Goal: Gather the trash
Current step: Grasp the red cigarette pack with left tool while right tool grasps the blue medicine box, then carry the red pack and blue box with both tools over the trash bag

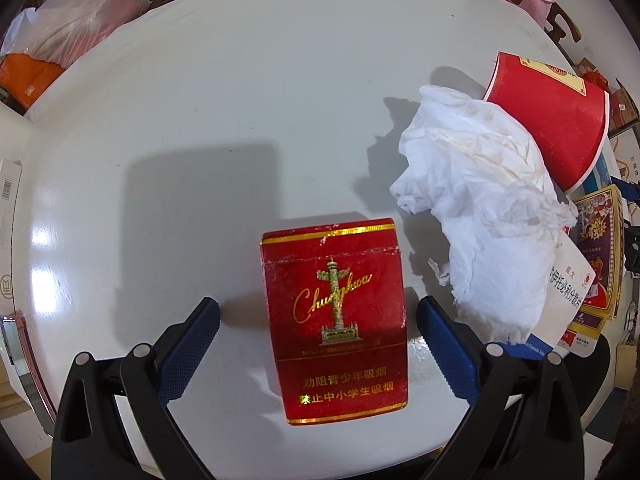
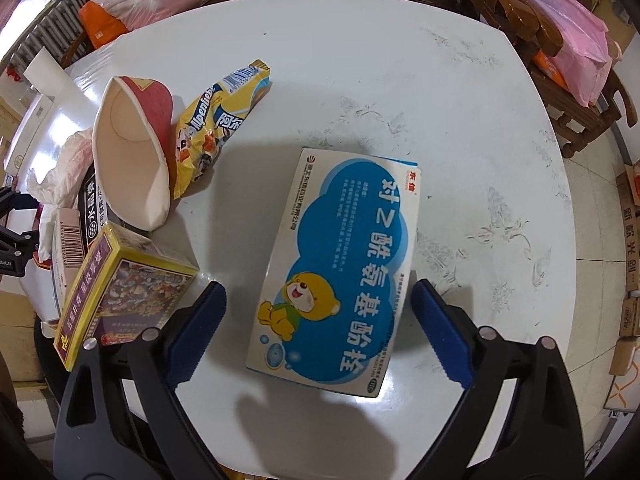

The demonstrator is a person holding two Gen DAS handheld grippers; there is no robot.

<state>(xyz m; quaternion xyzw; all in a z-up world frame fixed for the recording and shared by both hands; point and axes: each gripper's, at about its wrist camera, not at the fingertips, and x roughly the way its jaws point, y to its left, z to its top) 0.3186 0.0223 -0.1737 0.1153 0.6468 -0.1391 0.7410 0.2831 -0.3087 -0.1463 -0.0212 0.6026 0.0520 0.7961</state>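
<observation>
Over the white desk (image 1: 240,80), both grippers gape, straddling boxes.
I'd centre the left gripper (image 1: 318,314) on the red cigarette pack (image 1: 336,320) and the right gripper (image 2: 318,300) on the blue-and-white medicine box (image 2: 340,264), then squeeze evenly.

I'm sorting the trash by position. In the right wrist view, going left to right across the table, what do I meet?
Purple and yellow box → crushed paper cup → yellow snack wrapper → blue and white medicine box.

Red cigarette pack (image 1: 336,320) and blue-white medicine box (image 2: 340,268) lie flat on table.
</observation>
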